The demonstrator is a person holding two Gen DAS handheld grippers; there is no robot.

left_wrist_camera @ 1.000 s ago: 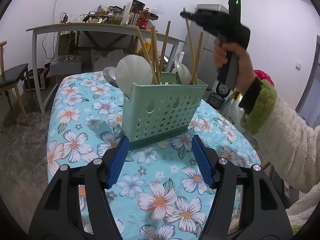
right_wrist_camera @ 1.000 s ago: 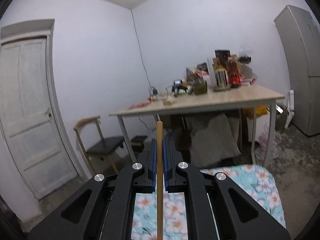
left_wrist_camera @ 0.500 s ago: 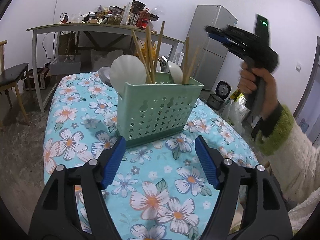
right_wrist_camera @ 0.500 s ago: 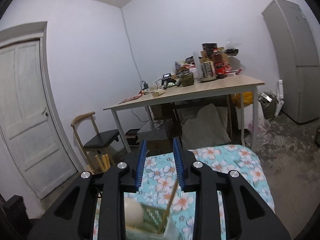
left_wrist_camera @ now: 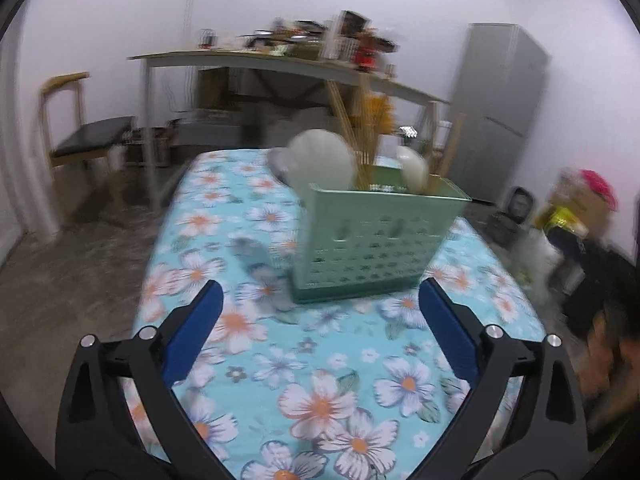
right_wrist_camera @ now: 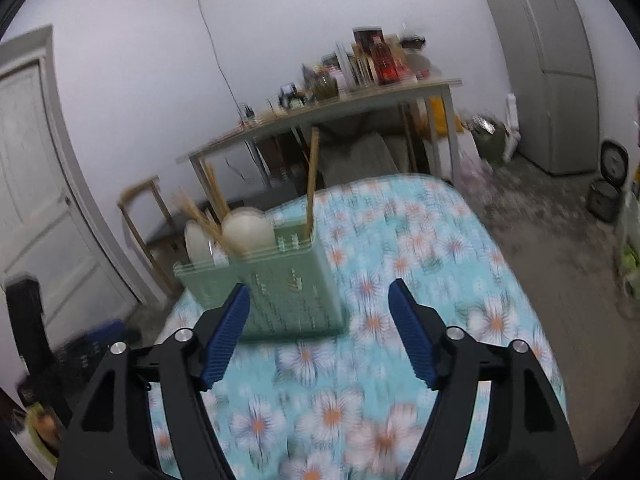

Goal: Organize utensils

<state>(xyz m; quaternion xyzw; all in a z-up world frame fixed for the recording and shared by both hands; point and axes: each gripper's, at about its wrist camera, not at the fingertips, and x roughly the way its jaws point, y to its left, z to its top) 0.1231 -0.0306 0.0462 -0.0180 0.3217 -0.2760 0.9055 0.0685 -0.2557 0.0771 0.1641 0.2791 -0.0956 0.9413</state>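
Left gripper (left_wrist_camera: 318, 304): jaws wide, empty.
Right gripper (right_wrist_camera: 318, 312): jaws wide, empty.
Caddy (left_wrist_camera: 376, 240): mid-table (left_wrist_camera: 320, 360), holding chopsticks (left_wrist_camera: 362, 128) and spoons (left_wrist_camera: 324, 160).
Behind: cluttered desk (right_wrist_camera: 320, 116), fridge (right_wrist_camera: 544, 64), chair (left_wrist_camera: 80, 136).

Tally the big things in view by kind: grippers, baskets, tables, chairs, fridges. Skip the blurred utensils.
grippers: 2, the left gripper and the right gripper, both open
green basket: 1
tables: 2, the flowered table and the cluttered desk
chair: 1
fridge: 1
total: 7
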